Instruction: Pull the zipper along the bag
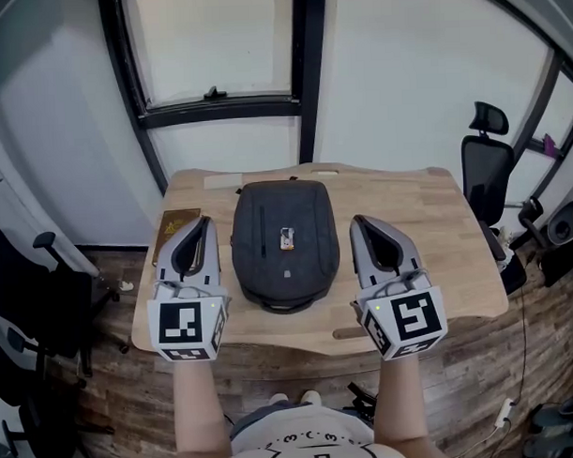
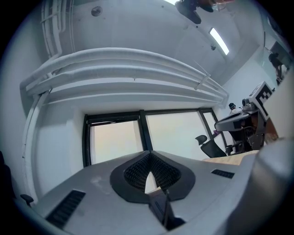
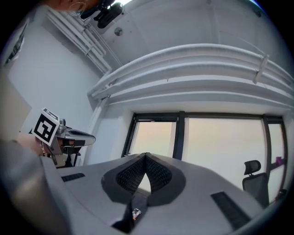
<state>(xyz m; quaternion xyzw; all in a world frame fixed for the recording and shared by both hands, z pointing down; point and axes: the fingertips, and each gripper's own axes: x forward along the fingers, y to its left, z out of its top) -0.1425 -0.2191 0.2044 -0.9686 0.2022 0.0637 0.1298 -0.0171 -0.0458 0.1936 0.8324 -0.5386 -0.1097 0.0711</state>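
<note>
One dark bag (image 1: pixel 286 256) lies flat in the middle of the wooden surface (image 1: pixel 436 218). A small light tag (image 1: pixel 287 238) sits on top of the bag. Left of the bag, the left claw (image 1: pixel 204 228) hangs in the air, clenched tight on nothing. Right of the bag, the right claw (image 1: pixel 361 224) hangs the same way, clenched and empty too. Behind the bag is a window (image 1: pixel 214 43).

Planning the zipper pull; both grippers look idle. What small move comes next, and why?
Probably open the right gripper and lower it toward the backpack: it and the left gripper are both shut and empty, flanking the backpack without touching it.
</note>
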